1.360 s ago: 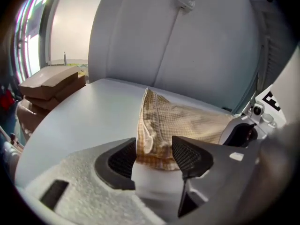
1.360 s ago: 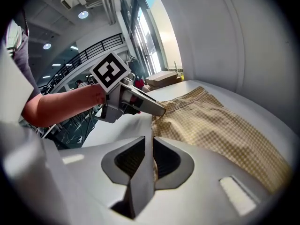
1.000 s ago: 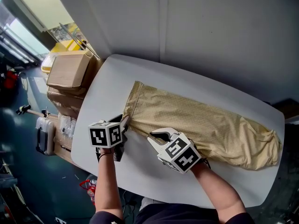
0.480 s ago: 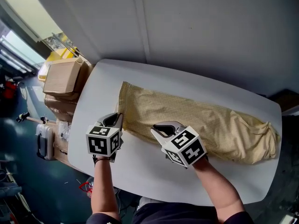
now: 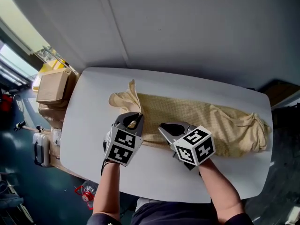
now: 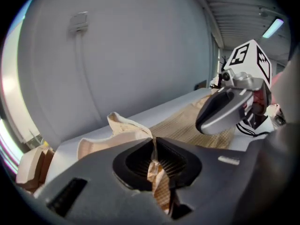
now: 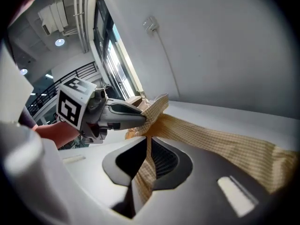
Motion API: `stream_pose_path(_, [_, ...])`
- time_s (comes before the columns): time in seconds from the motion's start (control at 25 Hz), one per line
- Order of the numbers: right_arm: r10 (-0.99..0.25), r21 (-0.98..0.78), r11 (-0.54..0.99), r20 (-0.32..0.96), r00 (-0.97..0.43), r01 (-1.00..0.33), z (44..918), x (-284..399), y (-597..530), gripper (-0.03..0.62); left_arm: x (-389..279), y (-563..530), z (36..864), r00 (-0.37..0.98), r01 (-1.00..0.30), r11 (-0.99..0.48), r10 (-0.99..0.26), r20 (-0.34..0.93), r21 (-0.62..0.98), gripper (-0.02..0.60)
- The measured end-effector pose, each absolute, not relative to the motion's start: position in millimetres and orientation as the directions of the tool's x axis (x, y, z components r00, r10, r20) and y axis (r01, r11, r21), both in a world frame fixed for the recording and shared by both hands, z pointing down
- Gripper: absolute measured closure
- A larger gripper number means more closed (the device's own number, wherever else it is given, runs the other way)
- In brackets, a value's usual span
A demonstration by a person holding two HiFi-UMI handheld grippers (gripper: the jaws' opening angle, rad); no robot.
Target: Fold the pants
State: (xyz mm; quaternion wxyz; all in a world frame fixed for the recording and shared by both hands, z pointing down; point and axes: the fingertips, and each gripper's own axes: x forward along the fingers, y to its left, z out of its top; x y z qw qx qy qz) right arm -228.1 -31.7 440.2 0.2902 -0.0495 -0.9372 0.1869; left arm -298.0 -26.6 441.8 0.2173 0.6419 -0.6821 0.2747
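Observation:
Tan checked pants [image 5: 206, 121] lie lengthwise across the white table [image 5: 89, 107]. My left gripper [image 5: 135, 121] is shut on the pants' near edge by the left end, where the cloth is lifted and curled into a peak [image 5: 132, 90]. In the left gripper view the cloth [image 6: 157, 182] is pinched between the shut jaws. My right gripper [image 5: 165, 128] holds the near edge further right; its jaws have just been closing, and the cloth [image 7: 146, 165] is clamped between them in the right gripper view. The two grippers stand close together. The pants' right end [image 5: 255, 128] lies bunched.
Cardboard boxes [image 5: 51, 86] are stacked off the table's left end, with a yellow object behind them. A grey wall [image 5: 187, 27] runs behind the table. Dark floor lies to the left and below the table's near edge.
Both grippers moved to the right and up with the pants' near edge. The left end of the pants lifted off the table and curled over. The left gripper shut on the cloth.

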Motion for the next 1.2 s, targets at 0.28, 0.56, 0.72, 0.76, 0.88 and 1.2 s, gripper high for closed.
stream_pose_path(0.28, [0.046,-0.371,0.907,0.561,-0.827,-0.201,449.6,-150.2,-96.2,0.565,-177.6,-67.0,458.6,0.101,-0.960,-0.254,-0.710,0.696,-0.120,0.560])
stream_pose_path(0.56, [-0.017,-0.325,0.914,0.567,-0.824,-0.242,449.2,-108.1,-121.6,0.562,-99.9,-76.0,489.0,0.113,-0.921,-0.350,-0.665,0.738,-0.174,0.558])
stream_pose_path(0.72, [0.008,-0.288,0.940,0.559,-0.829,-0.185,441.4,-116.0,-114.3,0.533,-85.5,-74.9,499.2,0.083,-0.908,-0.349,-0.694,0.716,-0.233,0.490])
stream_pose_path(0.76, [0.026,-0.274,0.949,0.563,-0.826,-0.157,440.5,-120.5,-110.5,0.525,-80.9,-73.2,498.3,0.093,-0.908,-0.351,-0.701,0.707,-0.229,0.428])
stream_pose_path(0.88, [0.091,-0.237,0.970,0.583,-0.808,-0.061,440.1,-138.4,-99.0,0.505,-70.1,-63.6,491.4,0.126,-0.914,-0.355,-0.711,0.692,-0.198,0.376])
stream_pose_path(1.2, [0.248,-0.143,0.968,0.671,-0.699,0.206,445.9,-206.4,-54.8,0.479,-91.8,-38.0,467.2,0.263,-0.964,-0.223,-0.746,0.611,0.142,0.393])
